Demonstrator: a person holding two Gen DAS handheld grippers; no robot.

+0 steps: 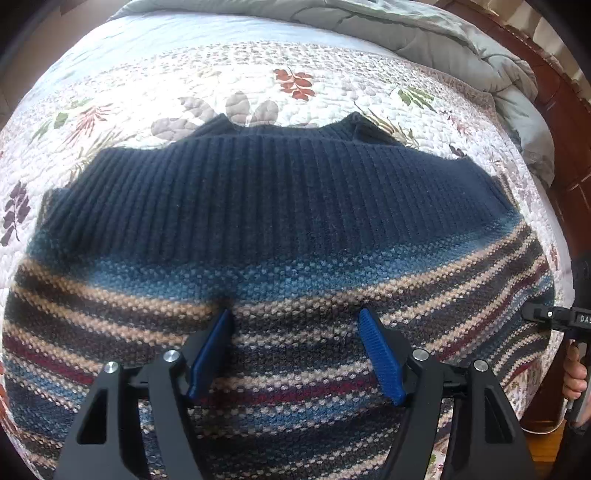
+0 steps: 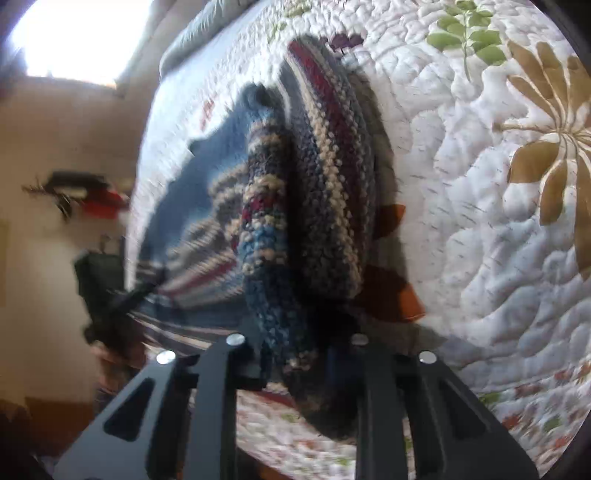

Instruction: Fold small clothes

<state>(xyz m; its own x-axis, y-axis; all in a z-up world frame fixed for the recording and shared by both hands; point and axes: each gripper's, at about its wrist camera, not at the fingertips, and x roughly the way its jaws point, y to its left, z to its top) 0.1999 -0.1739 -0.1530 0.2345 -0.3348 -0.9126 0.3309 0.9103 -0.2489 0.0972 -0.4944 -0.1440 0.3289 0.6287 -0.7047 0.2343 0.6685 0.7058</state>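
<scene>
Left gripper [image 1: 295, 321] low in frame, blue pads [image 1: 380, 354] spread wide. Right gripper [image 2: 291, 354] at bottom centre, clamped on knit sweater [image 2: 273, 206] fold.

The sweater [image 1: 280, 221] is spread flat on the quilt [image 1: 155, 85] that covers the bed. A rumpled blanket [image 1: 424, 33] is heaped behind it at the far edge. The left gripper [image 1: 295, 321] is held over the sweater's near part, while its right edge is bunched between the right gripper [image 2: 295, 354] jaws.

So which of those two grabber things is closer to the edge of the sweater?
Right. The right gripper is shut on a bunched fold at the sweater's edge. The left gripper hangs open over the striped middle, with no knit pinched between its blue pads.
</scene>
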